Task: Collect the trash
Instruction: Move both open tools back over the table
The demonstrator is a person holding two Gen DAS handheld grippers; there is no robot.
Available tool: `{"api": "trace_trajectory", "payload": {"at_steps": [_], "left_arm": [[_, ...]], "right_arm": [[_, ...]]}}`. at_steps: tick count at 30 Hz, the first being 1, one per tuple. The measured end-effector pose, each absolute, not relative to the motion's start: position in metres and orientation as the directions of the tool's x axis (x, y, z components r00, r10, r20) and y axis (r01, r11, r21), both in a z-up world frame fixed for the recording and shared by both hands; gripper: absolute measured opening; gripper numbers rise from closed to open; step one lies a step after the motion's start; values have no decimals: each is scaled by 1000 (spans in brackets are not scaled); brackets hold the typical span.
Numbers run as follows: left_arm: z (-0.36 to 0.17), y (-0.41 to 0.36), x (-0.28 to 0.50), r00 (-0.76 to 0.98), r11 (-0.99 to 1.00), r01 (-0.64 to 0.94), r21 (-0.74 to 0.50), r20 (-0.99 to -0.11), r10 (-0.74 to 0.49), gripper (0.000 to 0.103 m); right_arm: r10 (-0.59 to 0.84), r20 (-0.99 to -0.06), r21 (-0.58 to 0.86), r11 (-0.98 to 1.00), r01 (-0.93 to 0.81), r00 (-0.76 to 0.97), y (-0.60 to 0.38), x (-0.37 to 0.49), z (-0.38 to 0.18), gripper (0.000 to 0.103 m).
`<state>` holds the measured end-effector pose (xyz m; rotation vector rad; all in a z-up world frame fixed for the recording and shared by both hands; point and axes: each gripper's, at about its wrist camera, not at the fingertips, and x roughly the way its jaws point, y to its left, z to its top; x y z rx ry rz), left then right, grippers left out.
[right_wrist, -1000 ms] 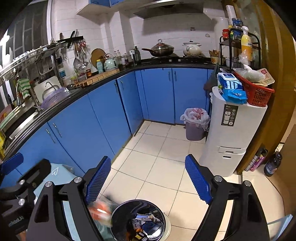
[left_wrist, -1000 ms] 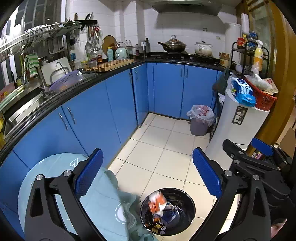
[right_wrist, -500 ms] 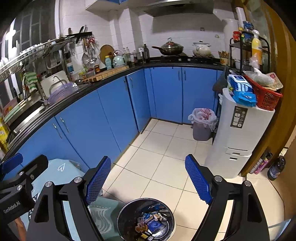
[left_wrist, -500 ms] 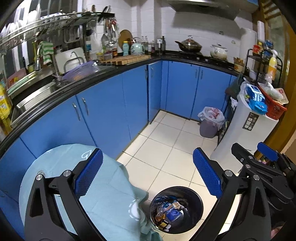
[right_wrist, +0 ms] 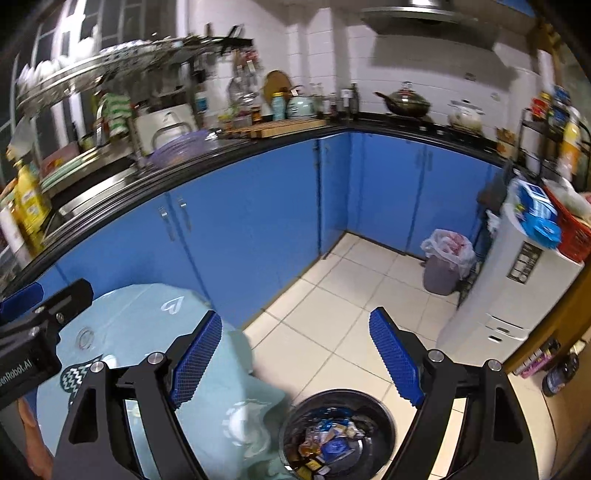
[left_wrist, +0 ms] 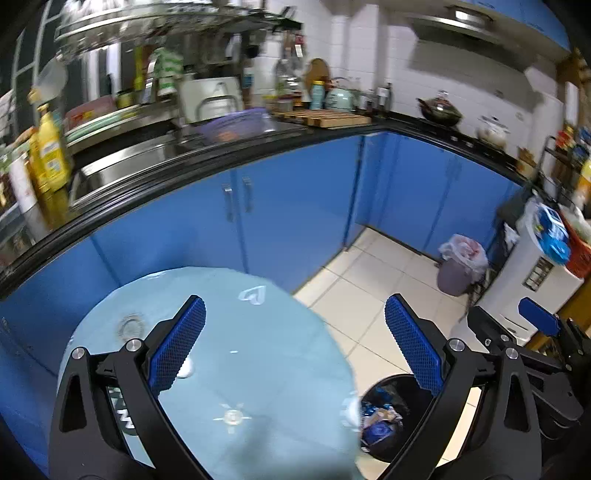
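Both views swung left w/ blur: table (left_wrist: pixel 258 369) now fills left view, trash bin (right_wrist: pixel 338 430) slid to 5 o'clock; wrapper landed inside.

Home kitchen. Landmark: black L-shaped tabletop (right_wrist: pixel 280 142) over blue cabinet doors (right_wrist: pixel 255 206). On it: steel sink (left_wrist: pixel 122 166), lidded wok (right_wrist: pixel 404 101), kettle (right_wrist: pixel 301 105). Above it: dish rack (right_wrist: pixel 122 62), range hood (right_wrist: pixel 417 16). Below it: tiled floor (right_wrist: pixel 325 314), lined bin (right_wrist: pixel 445 264).
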<state>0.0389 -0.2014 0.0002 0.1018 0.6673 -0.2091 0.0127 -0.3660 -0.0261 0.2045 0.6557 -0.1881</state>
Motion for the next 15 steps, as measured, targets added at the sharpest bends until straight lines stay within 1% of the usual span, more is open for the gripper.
{"api": "trace_trajectory", "payload": {"at_steps": [8, 15], "left_arm": [[-2, -120, 52, 774, 994, 111, 18, -628, -75, 97], [-13, -54, 62, 761, 999, 30, 15, -649, -13, 97]], "right_arm": [[-36, -632, 98, 987, 126, 774, -297, 42, -28, 80], [40, -669, 81, 997, 20, 742, -232, 70, -43, 80]]}}
